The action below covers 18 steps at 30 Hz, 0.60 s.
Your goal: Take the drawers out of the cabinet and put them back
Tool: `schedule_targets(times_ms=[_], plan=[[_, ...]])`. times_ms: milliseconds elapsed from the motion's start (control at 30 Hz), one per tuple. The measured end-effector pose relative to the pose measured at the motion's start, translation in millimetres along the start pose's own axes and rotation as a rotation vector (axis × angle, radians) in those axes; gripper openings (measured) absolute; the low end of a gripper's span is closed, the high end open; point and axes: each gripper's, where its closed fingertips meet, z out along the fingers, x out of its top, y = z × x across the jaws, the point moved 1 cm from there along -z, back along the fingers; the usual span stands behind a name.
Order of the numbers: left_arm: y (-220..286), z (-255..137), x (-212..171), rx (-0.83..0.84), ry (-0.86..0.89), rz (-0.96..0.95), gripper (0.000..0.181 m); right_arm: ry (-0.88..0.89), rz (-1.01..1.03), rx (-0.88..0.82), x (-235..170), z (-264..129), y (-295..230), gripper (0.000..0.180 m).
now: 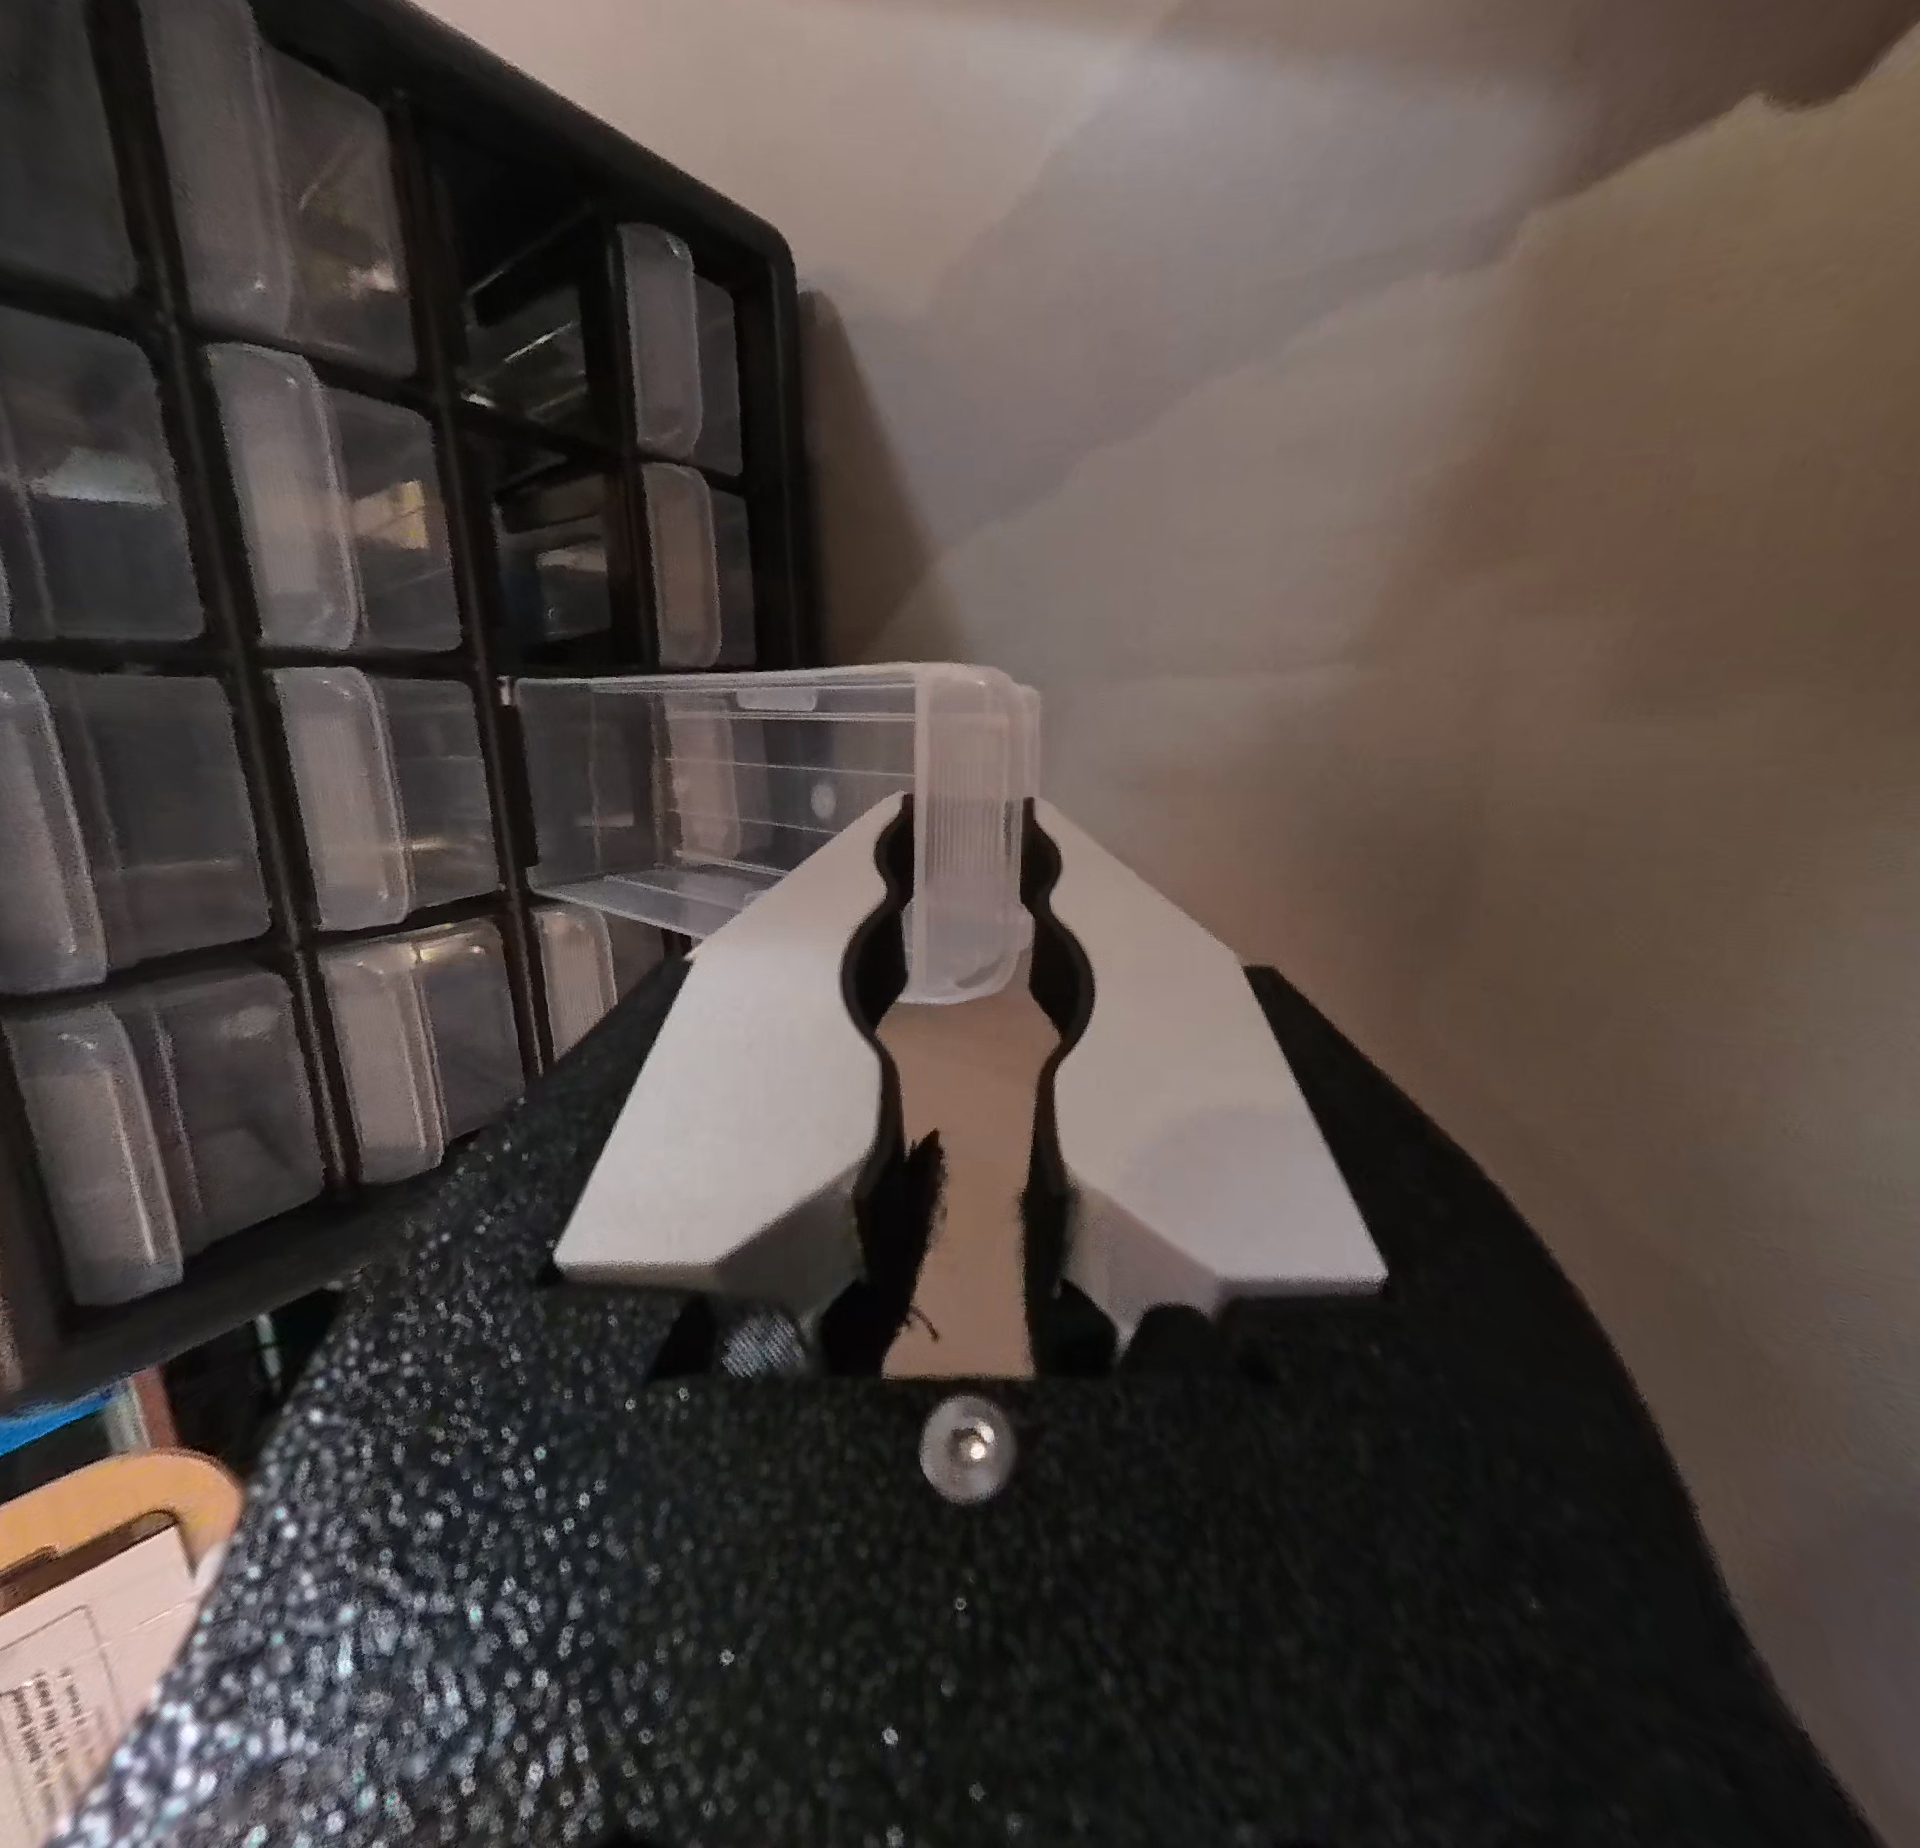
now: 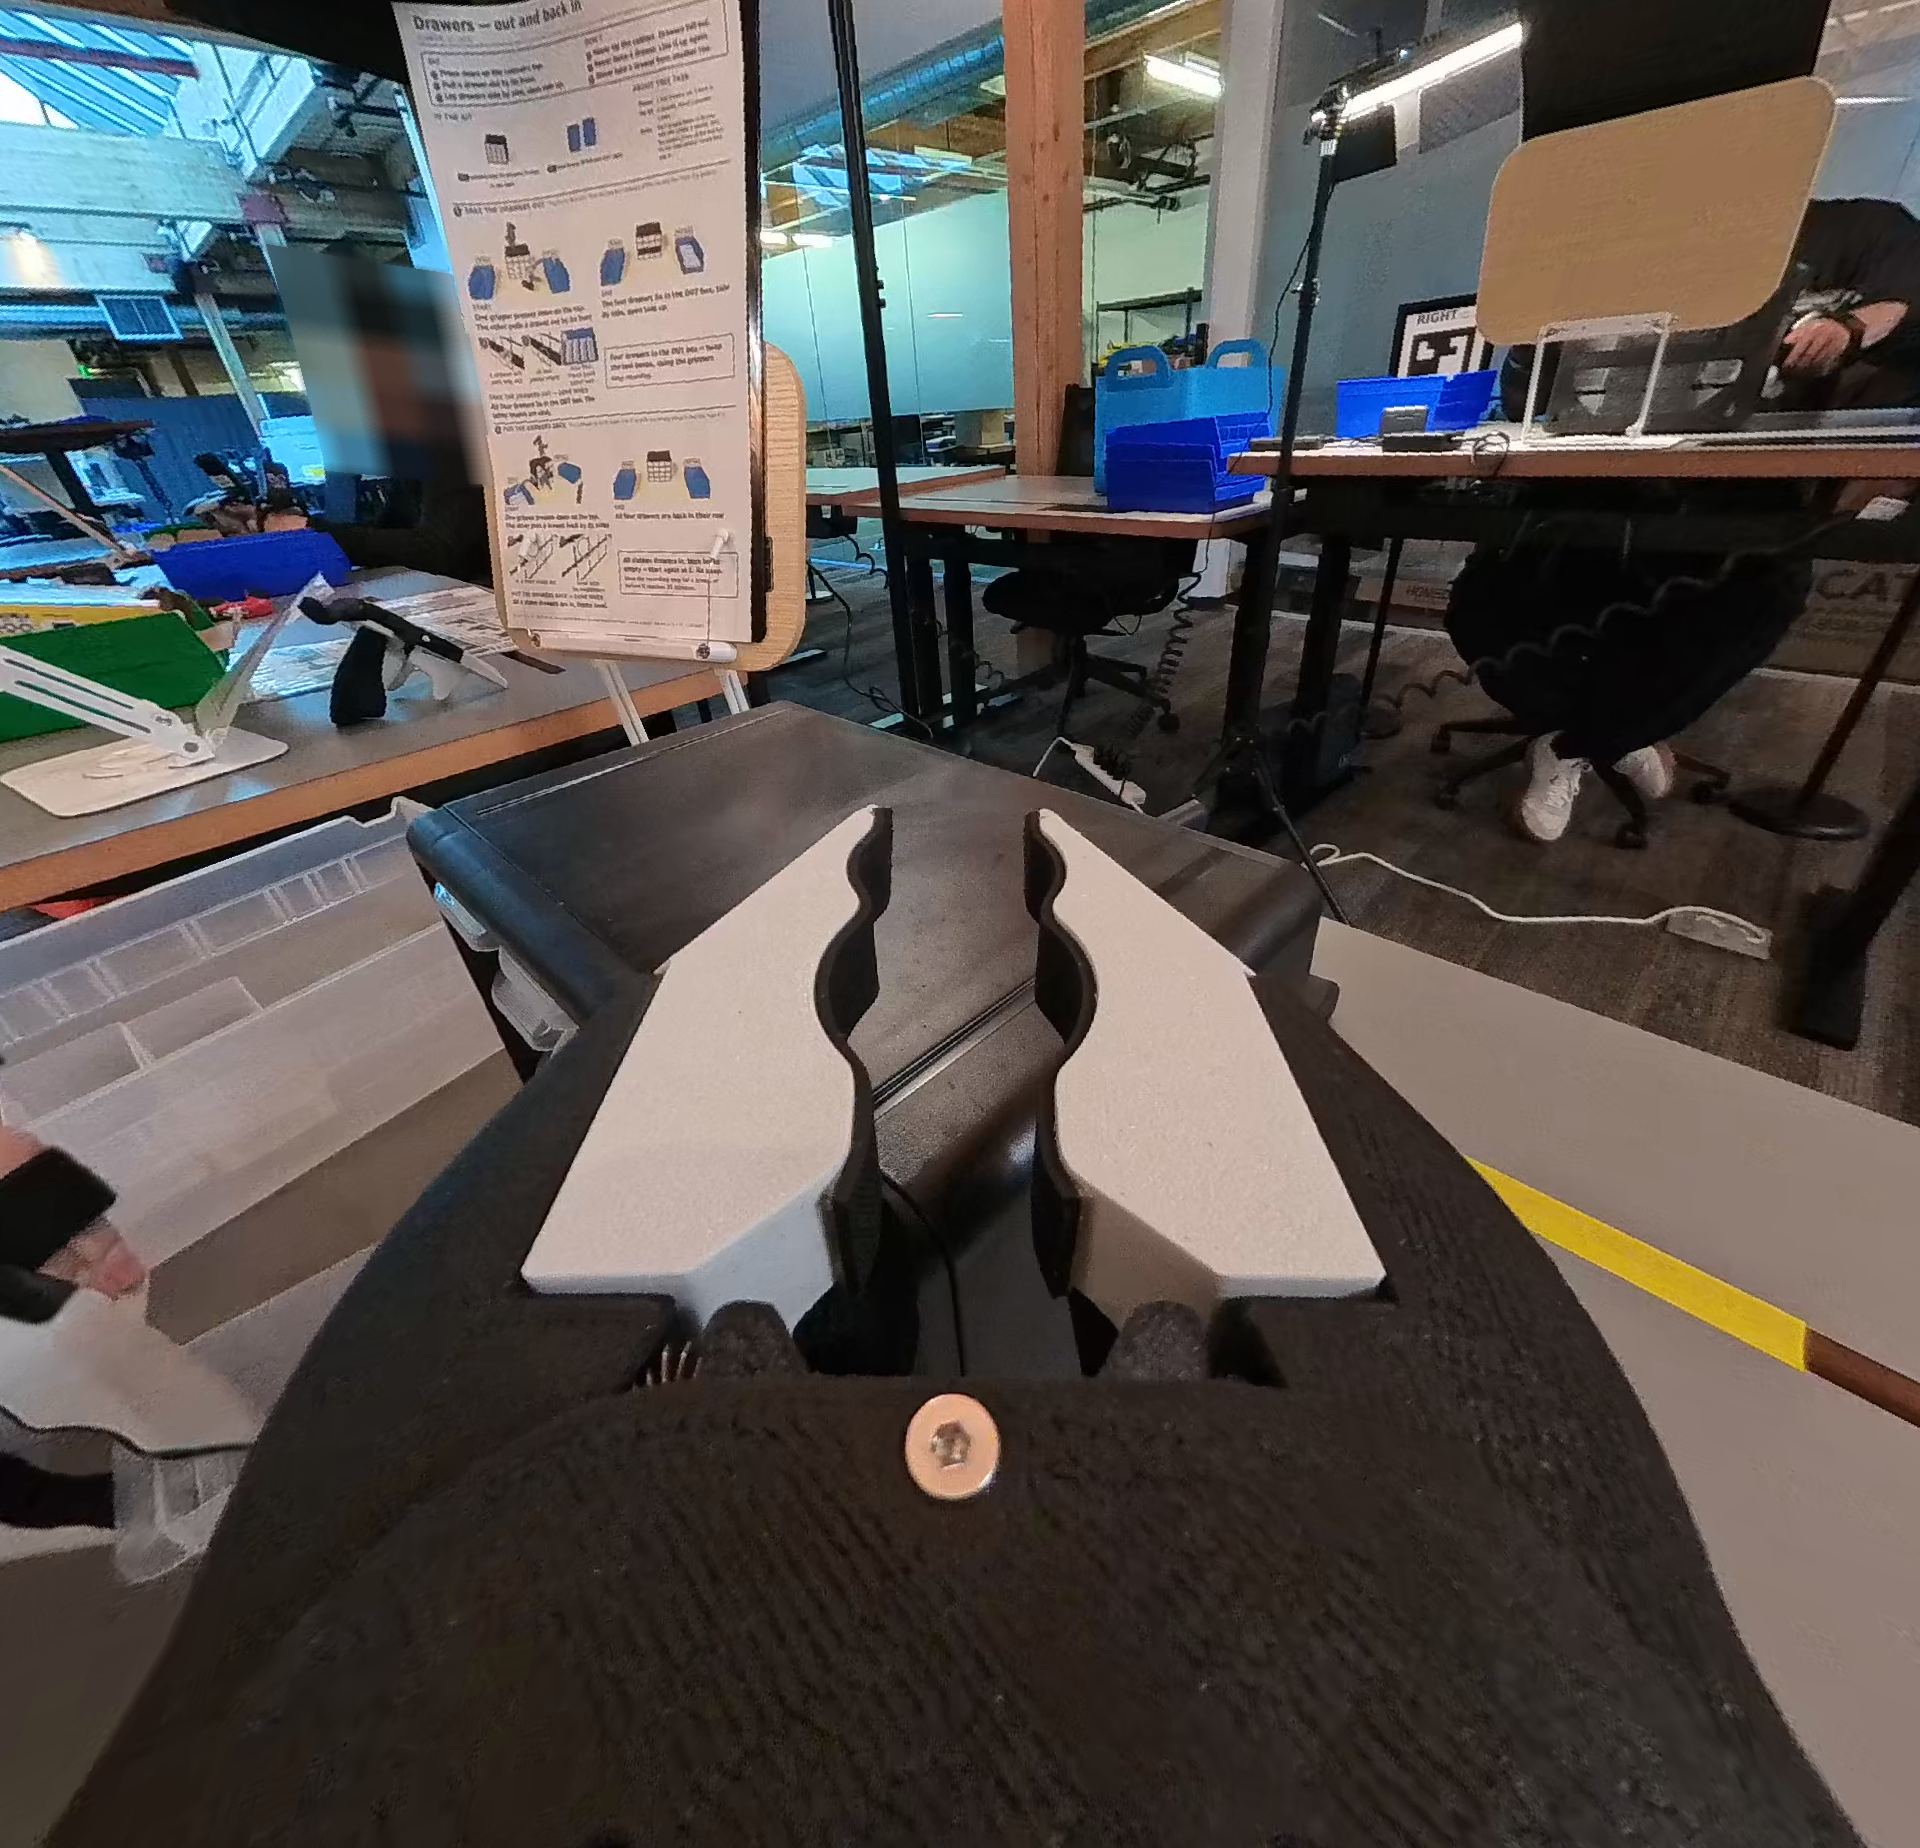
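Observation:
In the left wrist view a black cabinet (image 1: 779, 271) with rows of clear drawers fills the left side. One clear drawer (image 1: 727, 780) in the right column sticks far out of its slot. My left gripper (image 1: 966, 822) is shut on that drawer's front handle tab (image 1: 961, 894). Two slots above it in the same column look partly empty. In the right wrist view my right gripper (image 2: 958, 830) is open and empty, its fingers resting over the flat black top of the cabinet (image 2: 727, 832).
A clear plastic bin (image 2: 208, 1019) lies left of the cabinet on the grey table (image 2: 1621, 1123). A hand in a black glove (image 2: 62, 1237) shows at the left edge. An instruction sheet on a stand (image 2: 603, 323) is behind the cabinet. A yellow tape strip (image 2: 1642, 1268) marks the table at right.

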Motion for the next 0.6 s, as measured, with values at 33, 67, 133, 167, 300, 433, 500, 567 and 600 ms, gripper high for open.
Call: schedule_targets(times_ms=[33,67,133,167,300,433,500,567,600], plan=[[-2,0,1,0.008,0.003,-0.007,0.017,0.0,0.0,0.0,0,0,0,0.024],[-3,0,2,0.011,0.007,-0.004,0.017,0.0,0.001,0.0,0,0,0,0.024],[-5,3,4,0.021,0.008,-0.001,0.017,0.0,0.002,0.0,0,0,0,0.024],[-6,5,3,0.028,0.0,0.009,0.017,0.0,0.001,0.0,0,0,0,0.024],[-17,18,-3,0.068,-0.023,0.027,0.017,0.001,0.004,0.002,0,0,0,0.024],[-37,33,-8,0.154,-0.018,0.052,0.019,0.001,0.009,0.005,0,0,0,0.024],[-48,41,-9,0.206,-0.002,0.068,0.019,0.001,0.011,0.004,0,0,0,0.024],[-60,45,-10,0.25,0.01,0.039,0.021,0.001,0.011,0.004,0,0,0,0.024],[-69,47,-13,0.3,0.005,0.038,0.023,0.001,0.011,0.003,0,0,0,0.024]])
